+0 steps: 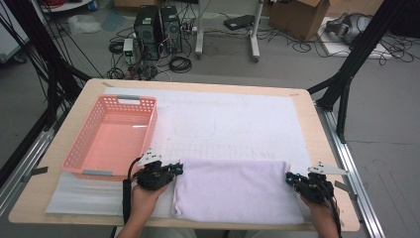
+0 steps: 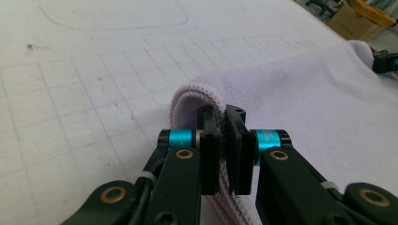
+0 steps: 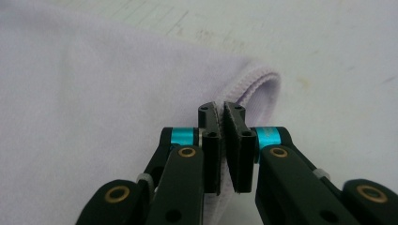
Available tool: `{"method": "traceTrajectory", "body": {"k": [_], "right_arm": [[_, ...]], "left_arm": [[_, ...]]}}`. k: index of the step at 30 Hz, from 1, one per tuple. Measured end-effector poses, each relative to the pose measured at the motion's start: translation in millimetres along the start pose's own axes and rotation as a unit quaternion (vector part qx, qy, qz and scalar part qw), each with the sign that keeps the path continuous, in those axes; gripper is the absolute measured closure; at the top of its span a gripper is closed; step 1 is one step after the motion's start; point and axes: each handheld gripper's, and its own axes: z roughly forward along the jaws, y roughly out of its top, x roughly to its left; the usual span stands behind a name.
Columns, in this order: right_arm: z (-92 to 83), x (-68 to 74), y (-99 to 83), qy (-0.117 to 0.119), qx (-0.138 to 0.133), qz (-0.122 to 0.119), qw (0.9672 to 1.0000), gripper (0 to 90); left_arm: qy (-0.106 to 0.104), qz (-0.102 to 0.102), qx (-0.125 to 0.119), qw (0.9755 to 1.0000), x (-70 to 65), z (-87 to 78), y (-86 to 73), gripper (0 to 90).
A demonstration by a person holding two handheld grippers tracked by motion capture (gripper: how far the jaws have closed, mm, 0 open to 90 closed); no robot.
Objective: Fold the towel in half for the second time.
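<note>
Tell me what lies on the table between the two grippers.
The folded lilac towel spans the stretch between the left gripper and the right gripper, seen in the high view.

A pink plastic basket (image 1: pixel 111 139) sits on the tabletop (image 1: pixel 307 104) at about nine o'clock, empty and lying square on a white gridded mat (image 1: pixel 233 124). Beyond the far edge, at twelve o'clock, two black computer towers (image 1: pixel 157 29) stand on the floor among tangled cables (image 1: pixel 179 63). A cardboard box (image 1: pixel 302 17) rests at one o'clock.

Lab: floor computers (image 1: pixel 157 30), tangled cables (image 1: pixel 179 63)
</note>
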Motion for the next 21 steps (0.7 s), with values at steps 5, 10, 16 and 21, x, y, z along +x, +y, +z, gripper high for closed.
{"method": "traceTrajectory", "body": {"k": [5, 10, 16, 21], "right_arm": [[-1.3, -3.3, 8.3, -0.023, -0.028, 0.006, 0.9993, 86.0], [7.8, -5.5, 11.3, -0.045, -0.034, 0.015, 0.9983, 85.9], [11.3, -6.3, 8.3, -0.066, -0.015, 0.025, 0.9974, 69.4], [-2.6, -8.1, 18.4, -0.084, -0.055, 0.021, 0.9948, 56.6]], "left_arm": [[0.019, -0.011, -0.011, 0.9997, 3.2, 8.0, 12.4, 85.0], [0.047, -0.017, 0.005, 0.9987, 6.2, 15.8, 12.3, 84.9], [0.061, -0.029, 0.027, 0.9973, 6.0, 15.6, 11.2, 63.1], [0.063, -0.012, 0.004, 0.9979, 6.4, 18.4, 15.3, 46.2]]}}
